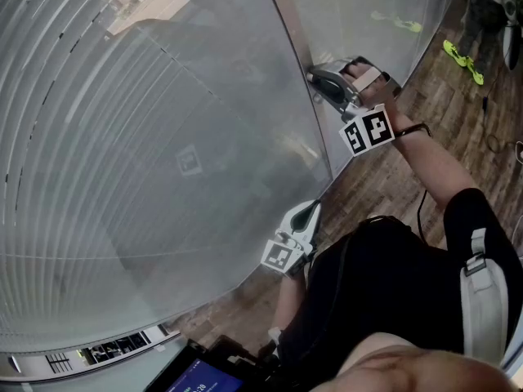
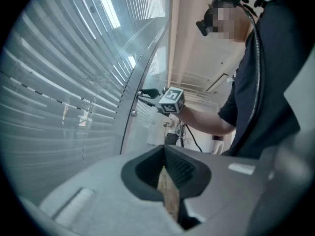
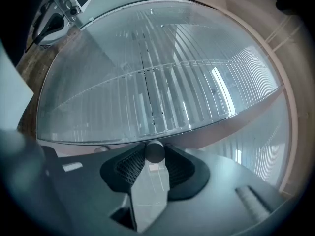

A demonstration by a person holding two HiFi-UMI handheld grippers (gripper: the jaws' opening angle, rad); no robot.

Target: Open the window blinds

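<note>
Nearest your body, your left gripper (image 1: 313, 209) hangs idle just beside the glass. Its jaws are drawn together at the tips, with nothing between them.

Farther along and to the right, your right gripper (image 1: 317, 77) points at the upright window frame (image 1: 282, 15). In the right gripper view its jaws stand partly closed, with the pads (image 3: 129, 167) set on either side of a small round knob (image 3: 154, 151) on the frame.

That knob is your only handle, because the blinds (image 1: 122, 137) lie beyond it and to the left, sealed behind the glass where you cannot touch them. The slats look thin and light, so the load should be small. The knob itself looks hard, smooth and short, and it is likely to slip if you pinch it only at the tip. Take it across its round side, deep in the ribbed pads. Keep the gripper square to the frame and turn by rolling your wrist. The slats still look mostly closed.
</note>
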